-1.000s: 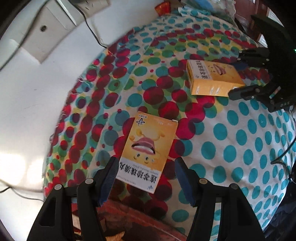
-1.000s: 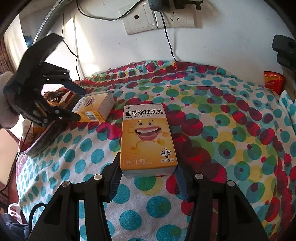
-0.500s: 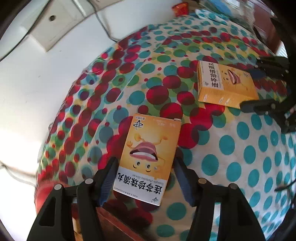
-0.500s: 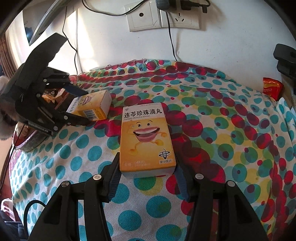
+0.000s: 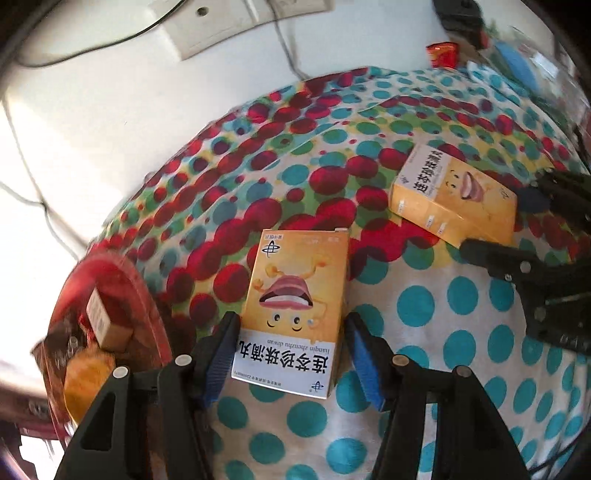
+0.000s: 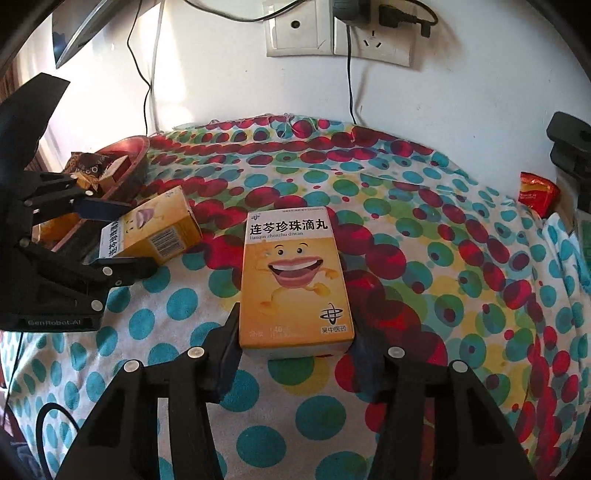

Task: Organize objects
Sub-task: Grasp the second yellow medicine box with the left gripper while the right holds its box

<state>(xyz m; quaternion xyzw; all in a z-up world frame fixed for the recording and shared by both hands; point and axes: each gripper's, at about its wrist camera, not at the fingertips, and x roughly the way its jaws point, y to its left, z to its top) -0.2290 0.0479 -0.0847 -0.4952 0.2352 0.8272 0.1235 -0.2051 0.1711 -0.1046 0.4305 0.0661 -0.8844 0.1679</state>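
Two yellow medicine boxes with a smiling mouth lie on a polka-dot cloth point(image 6: 424, 258). One box point(image 5: 295, 306) sits between the blue pads of my left gripper point(image 5: 291, 354). The jaws are closing; the left pad is at the box's edge and a thin gap shows at the right pad. From the right wrist view this box point(image 6: 155, 229) lies slanted inside my left gripper point(image 6: 138, 236). The other box point(image 6: 295, 280) is pinched at its near end by my right gripper point(image 6: 295, 339), whose jaws are closing on it. It also shows as the far box point(image 5: 454, 195) inside my right gripper point(image 5: 498, 218).
A red bowl point(image 5: 122, 280) with snacks and a small carton stands at the cloth's left edge, close behind my left gripper. Wall sockets point(image 6: 332, 33) with hanging cables are behind the table. A red snack packet point(image 6: 535, 192) and a black device point(image 6: 569, 147) sit at the far right.
My left gripper has rolled and slid in along its box, with the jaws narrower, and the red bowl has come into its view. The right gripper and its box have hardly moved.
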